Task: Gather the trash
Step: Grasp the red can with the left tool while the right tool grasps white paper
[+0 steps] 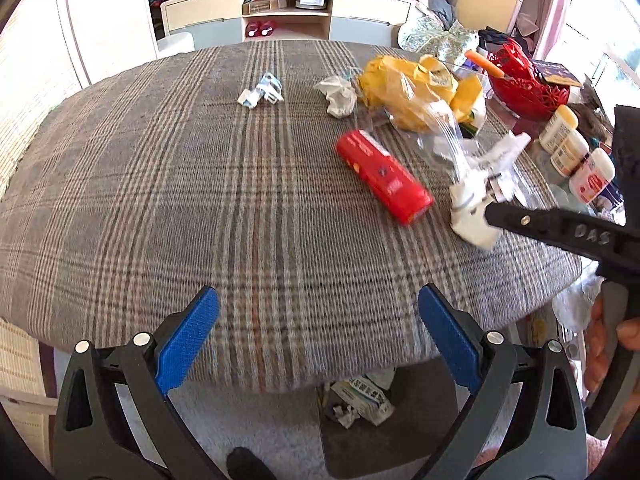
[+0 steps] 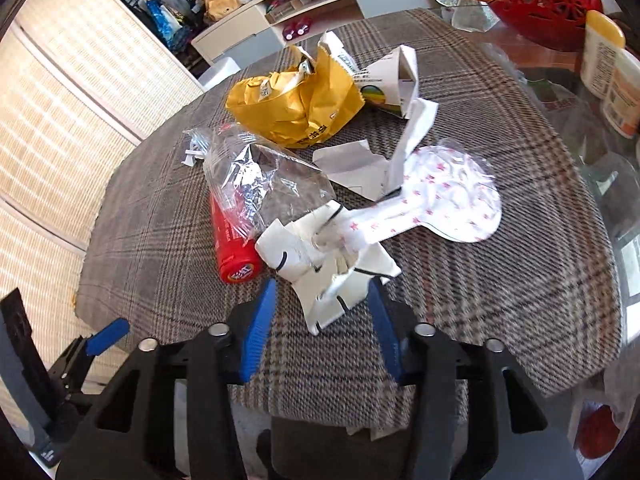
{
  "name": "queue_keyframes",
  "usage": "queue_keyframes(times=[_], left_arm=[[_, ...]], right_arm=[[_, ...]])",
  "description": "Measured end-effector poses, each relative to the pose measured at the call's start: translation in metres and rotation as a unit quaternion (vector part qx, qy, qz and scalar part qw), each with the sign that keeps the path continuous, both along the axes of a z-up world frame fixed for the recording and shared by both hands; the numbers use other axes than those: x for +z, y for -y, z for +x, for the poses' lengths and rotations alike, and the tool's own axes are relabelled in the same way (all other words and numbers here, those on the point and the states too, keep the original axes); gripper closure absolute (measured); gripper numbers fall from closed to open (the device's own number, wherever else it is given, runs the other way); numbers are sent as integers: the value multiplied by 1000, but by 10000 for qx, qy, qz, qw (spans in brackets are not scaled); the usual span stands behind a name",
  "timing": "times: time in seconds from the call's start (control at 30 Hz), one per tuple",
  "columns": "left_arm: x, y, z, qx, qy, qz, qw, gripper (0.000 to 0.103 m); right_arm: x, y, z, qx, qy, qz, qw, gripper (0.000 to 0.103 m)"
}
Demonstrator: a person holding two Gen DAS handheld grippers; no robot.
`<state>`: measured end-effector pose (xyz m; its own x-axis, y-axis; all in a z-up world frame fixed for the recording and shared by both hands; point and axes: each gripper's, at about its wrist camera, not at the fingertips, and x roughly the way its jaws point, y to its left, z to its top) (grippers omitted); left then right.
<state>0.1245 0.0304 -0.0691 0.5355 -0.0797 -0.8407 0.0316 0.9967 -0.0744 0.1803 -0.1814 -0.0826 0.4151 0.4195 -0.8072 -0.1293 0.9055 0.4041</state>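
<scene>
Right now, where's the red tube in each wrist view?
Left wrist: red tube lies right of centre on the plaid tablecloth, running diagonally, left of the white torn packaging.
Right wrist: red tube sits left of centre, cap end toward the camera, upper part under clear plastic wrap.
Shared landmark: the yellow crumpled bag lies beyond the tube in both.

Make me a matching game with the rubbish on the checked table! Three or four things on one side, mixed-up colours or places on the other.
Things:
1. long plastic tube
2. big crumpled paper bag
3. torn white cardboard piece
4. small scrunched tissue ball

Matches:
A. between the right tool's blue fingers
B. red
C. white, left of the bag
D. yellow

Pairs: 1-B, 2-D, 3-A, 4-C
</scene>
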Motion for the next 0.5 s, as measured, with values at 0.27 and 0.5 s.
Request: queue_keyframes(times=[0.27,0.5], left_arm=[[2,3,28,-45,29,7,10000,9],[4,25,64,-93,146,-97,9998,13]], right_arm=[[2,-8,2,227,272,-628,9974,97],[14,21,2,229,457,-1096,9927,97]])
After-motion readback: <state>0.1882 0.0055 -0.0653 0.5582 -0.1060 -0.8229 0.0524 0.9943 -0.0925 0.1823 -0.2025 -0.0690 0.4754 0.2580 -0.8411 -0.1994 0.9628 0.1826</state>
